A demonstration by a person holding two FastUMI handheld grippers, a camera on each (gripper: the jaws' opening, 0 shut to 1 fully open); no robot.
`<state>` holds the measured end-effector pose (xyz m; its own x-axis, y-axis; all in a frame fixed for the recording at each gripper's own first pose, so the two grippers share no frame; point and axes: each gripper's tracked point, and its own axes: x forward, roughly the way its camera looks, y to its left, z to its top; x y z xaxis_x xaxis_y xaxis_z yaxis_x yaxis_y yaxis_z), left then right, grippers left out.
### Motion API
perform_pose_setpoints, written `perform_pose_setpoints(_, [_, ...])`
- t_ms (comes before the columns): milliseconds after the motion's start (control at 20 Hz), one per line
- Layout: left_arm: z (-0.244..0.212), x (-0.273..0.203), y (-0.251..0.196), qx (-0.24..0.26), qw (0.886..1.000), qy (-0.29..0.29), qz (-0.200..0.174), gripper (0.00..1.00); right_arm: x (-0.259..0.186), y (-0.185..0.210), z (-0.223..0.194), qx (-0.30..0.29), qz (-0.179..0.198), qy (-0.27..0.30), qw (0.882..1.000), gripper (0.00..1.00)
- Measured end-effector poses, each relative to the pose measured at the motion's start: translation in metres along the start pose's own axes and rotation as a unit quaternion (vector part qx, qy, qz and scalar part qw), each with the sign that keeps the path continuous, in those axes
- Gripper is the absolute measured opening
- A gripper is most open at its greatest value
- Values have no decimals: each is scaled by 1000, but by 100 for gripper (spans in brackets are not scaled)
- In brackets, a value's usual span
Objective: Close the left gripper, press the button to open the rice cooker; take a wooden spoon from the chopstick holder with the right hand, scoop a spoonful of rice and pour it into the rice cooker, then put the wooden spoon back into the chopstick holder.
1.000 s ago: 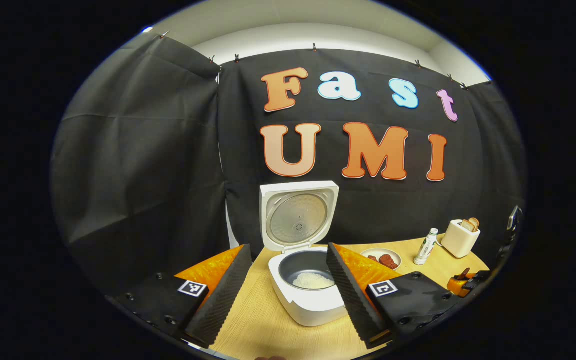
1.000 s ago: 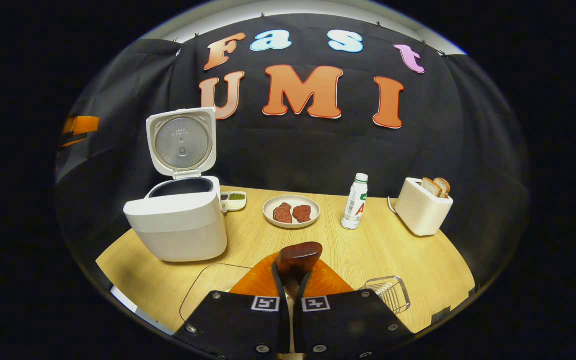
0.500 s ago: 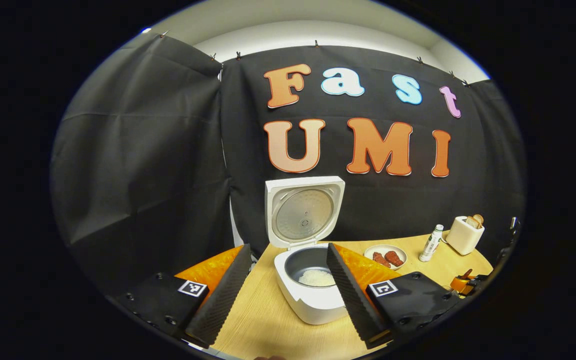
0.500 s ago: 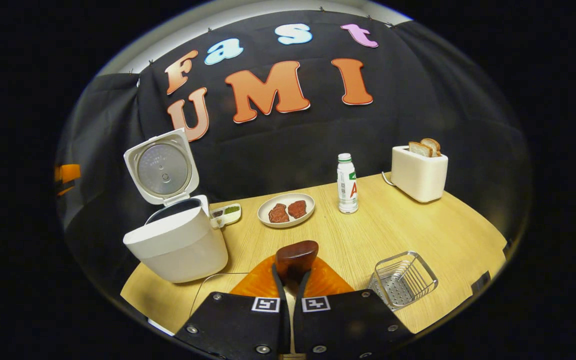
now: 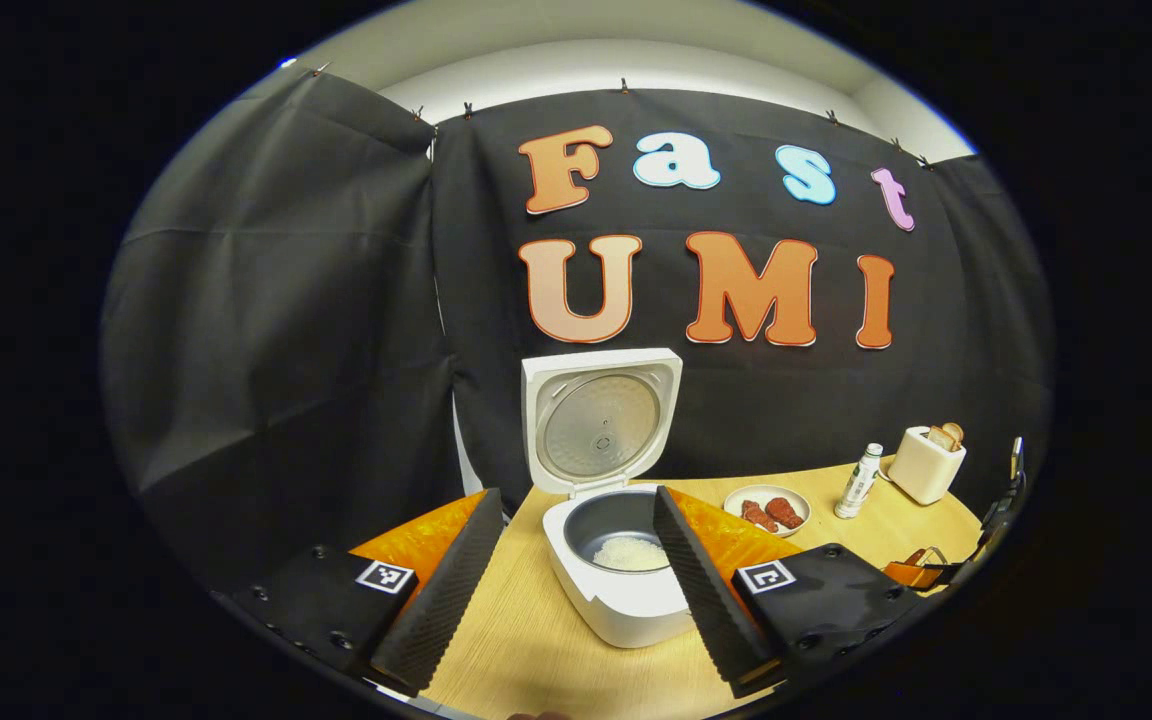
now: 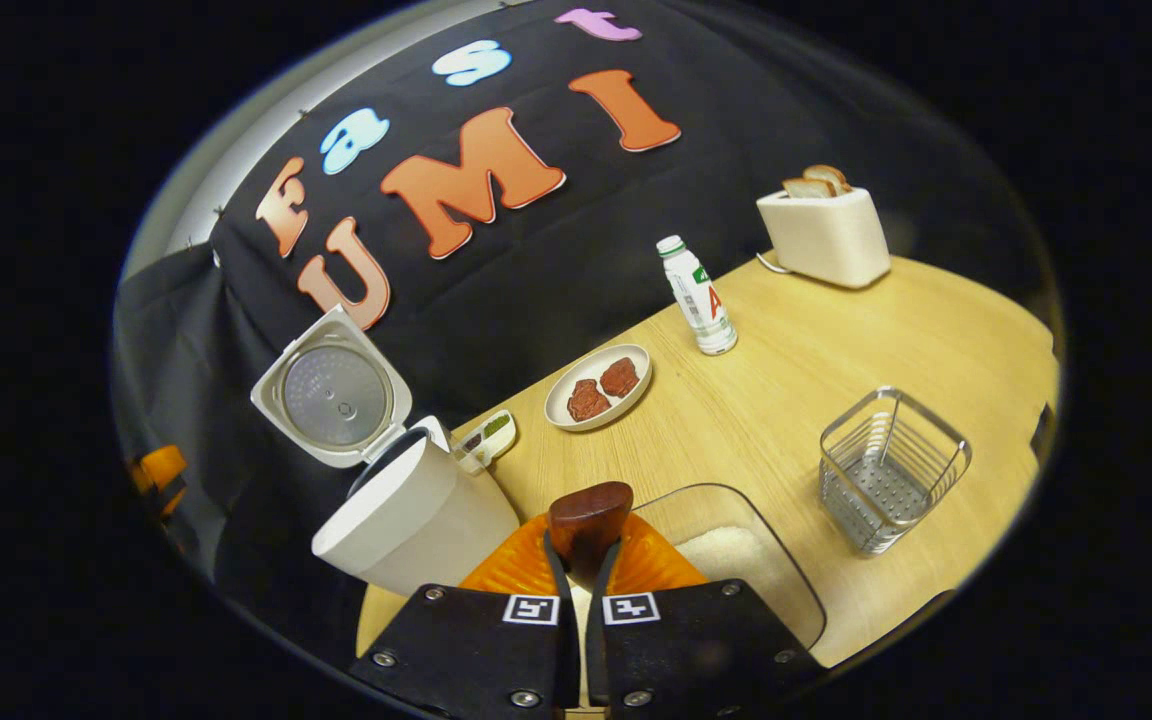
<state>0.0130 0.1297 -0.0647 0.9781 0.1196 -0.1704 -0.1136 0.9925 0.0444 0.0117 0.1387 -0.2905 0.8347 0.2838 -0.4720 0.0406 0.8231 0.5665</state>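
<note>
Clamping wooden spoon (image 6: 591, 515), right hand-held gripper (image 6: 581, 560) tilts beside open rice cooker (image 6: 406, 505); left hand-held gripper (image 5: 576, 580) wide.

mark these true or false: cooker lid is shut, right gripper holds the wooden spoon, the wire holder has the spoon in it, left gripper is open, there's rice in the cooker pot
1. The rice cooker lid is shut. False: the lid stands raised over the pot.
2. The right gripper holds the wooden spoon. True: both fingers press on it.
3. The chopstick holder has the spoon in it. False: the wire basket stands empty on the table, apart from the spoon.
4. The left gripper is open. True: its fingers stand wide apart with nothing between them.
5. There is rice in the cooker pot. True: a white heap lies at the bottom.
</note>
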Motion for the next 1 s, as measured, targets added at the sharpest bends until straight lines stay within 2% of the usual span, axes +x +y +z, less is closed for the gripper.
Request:
perform_pose_setpoints(150, [-1,2,-2,-1,1000,1,-2,100,4,-12,0,81,-6,9,997,2])
perform_pose_setpoints(350, [3,4,-1,2,1000,-2,-2,100,3,-35,8,158,-21,21,987,2])
perform_pose_setpoints(650, [4,10,-8,-7,1000,-7,-3,100,-12,-40,32,225,-14,13,974,2])
perform_pose_setpoints(1000, [14,15,-10,1,1000,-21,0,100,-18,-26,48,244,-12,16,970,2])
